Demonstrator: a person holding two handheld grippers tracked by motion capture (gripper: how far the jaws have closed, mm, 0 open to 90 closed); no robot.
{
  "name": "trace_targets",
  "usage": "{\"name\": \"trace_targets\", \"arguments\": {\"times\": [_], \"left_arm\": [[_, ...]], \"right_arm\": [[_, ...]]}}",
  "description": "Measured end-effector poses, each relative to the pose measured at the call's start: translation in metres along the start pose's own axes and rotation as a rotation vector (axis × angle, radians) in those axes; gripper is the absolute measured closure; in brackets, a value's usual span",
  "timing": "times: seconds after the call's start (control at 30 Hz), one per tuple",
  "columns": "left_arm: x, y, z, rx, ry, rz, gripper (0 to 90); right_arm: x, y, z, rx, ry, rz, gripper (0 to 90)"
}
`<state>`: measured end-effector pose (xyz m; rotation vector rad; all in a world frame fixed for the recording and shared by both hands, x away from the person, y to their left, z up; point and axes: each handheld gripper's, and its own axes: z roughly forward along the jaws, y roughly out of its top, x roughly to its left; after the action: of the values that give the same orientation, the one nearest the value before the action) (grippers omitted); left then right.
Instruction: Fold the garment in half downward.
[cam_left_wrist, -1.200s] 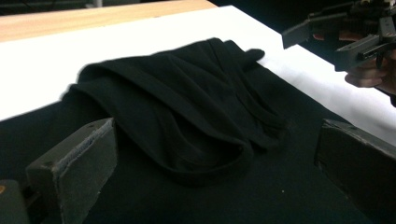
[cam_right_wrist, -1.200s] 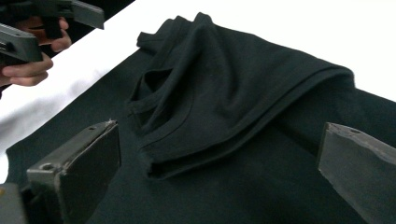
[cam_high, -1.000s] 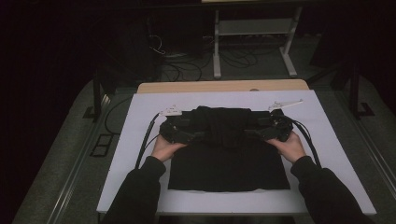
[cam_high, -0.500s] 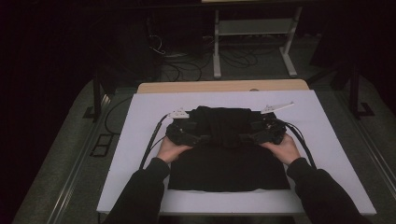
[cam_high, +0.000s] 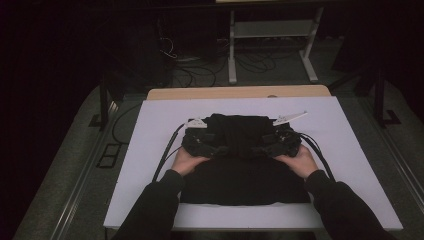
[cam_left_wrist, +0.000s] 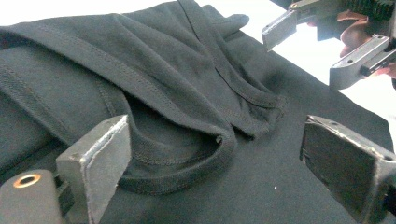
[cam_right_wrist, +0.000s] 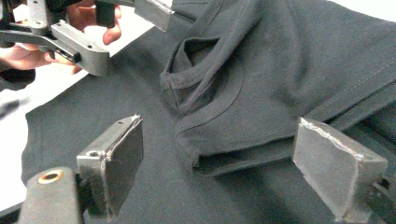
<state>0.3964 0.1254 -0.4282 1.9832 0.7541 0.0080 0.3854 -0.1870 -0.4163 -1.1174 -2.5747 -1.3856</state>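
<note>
A black T-shirt (cam_high: 245, 175) lies on a white board (cam_high: 150, 145), its upper part folded down in a bunched layer (cam_high: 237, 127). A hand holds each gripper at the fold's lower edge, tips pointing inward. In the left gripper view the left gripper (cam_left_wrist: 219, 163) stands open, and the folded collar edge (cam_left_wrist: 187, 154) lies between its pads without touching them. The right gripper (cam_right_wrist: 229, 168) is open around a hem fold (cam_right_wrist: 233, 154). Both gripper's jaws have just been closing. The other gripper shows far off in each view: the right gripper (cam_left_wrist: 322, 42) and the left gripper (cam_right_wrist: 116, 28).
The white board rests on a wooden table (cam_high: 240, 92) with dark floor around it. Cables (cam_high: 165, 150) trail from the grippers across the board on both sides. A metal stand (cam_high: 272, 45) and loose cables sit on the floor behind the table.
Both grippers have edged slightly inward toward the shirt's middle. The shirt lies as before.
</note>
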Motion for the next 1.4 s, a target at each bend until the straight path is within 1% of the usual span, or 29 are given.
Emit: {"name": "trace_targets", "arguments": {"times": [0.07,0.13,0.17,0.23,0.3,0.4,0.5,0.53,0.7,0.8,0.83,0.9,0.97,1.03,1.07,1.1,1.23,1.33,1.4], "left_arm": [[0.0,0.0,0.002,0.007,0.001,0.0,8.6],[0.0,-0.001,0.004,0.012,0.003,-0.012,8.8],[0.001,-0.001,0.005,0.018,0.005,-0.008,8.9],[0.0,-0.001,0.007,0.022,0.007,-0.015,12.1],[0.002,-0.001,0.009,0.023,0.006,-0.014,12.7],[0.003,-0.001,0.012,0.025,0.006,-0.028,13.5],[0.004,0.0,0.014,0.038,0.005,-0.029,14.4],[0.004,0.0,0.015,0.044,0.002,-0.025,14.5],[0.004,0.001,0.02,0.047,-0.011,-0.042,19.9],[0.004,0.0,0.025,0.065,-0.006,-0.037,20.7],[0.004,0.0,0.026,0.073,-0.009,-0.036,21.1],[0.004,0.0,0.028,0.073,-0.018,-0.036,22.6],[0.003,0.0,0.029,0.074,-0.023,-0.035,25.9],[0.002,0.0,0.031,0.065,-0.035,-0.045,29.1],[0.001,0.0,0.031,0.062,-0.039,-0.047,32.6],[0.001,0.0,0.032,0.063,-0.041,-0.04,37.1],[0.0,-0.001,0.033,0.073,-0.052,-0.028,48.3],[0.0,-0.001,0.033,0.085,-0.055,-0.023,57.6],[0.0,-0.001,0.032,0.088,-0.053,-0.02,62.5]], "right_arm": [[0.0,0.0,0.001,0.006,0.003,-0.006,17.7],[0.001,0.0,0.003,0.01,0.007,-0.008,19.3],[0.002,0.0,0.003,0.014,0.009,-0.009,20.6],[0.002,0.0,0.005,0.018,0.012,-0.012,21.7],[0.003,-0.001,0.006,0.026,0.015,-0.015,23.2],[0.003,-0.002,0.008,0.034,0.016,-0.021,26.2],[0.005,-0.002,0.011,0.044,0.016,-0.03,28.3],[0.005,-0.002,0.012,0.047,0.017,-0.031,28.8],[0.007,-0.003,0.016,0.056,0.019,-0.043,34.3],[0.008,-0.004,0.019,0.069,0.016,-0.045,36.9],[0.008,-0.004,0.02,0.075,0.013,-0.047,39.2],[0.009,-0.005,0.022,0.085,0.008,-0.055,42.2],[0.009,-0.006,0.022,0.093,0.009,-0.06,45.7],[0.01,-0.006,0.023,0.098,0.005,-0.063,47.9],[0.01,-0.006,0.023,0.099,0.002,-0.066,49.6],[0.01,-0.006,0.023,0.101,-0.002,-0.066,52.0],[0.01,-0.006,0.025,0.114,-0.011,-0.068,57.9],[0.011,-0.007,0.026,0.125,-0.017,-0.079,67.3],[0.011,-0.007,0.027,0.133,-0.002,-0.077,73.9]]}}
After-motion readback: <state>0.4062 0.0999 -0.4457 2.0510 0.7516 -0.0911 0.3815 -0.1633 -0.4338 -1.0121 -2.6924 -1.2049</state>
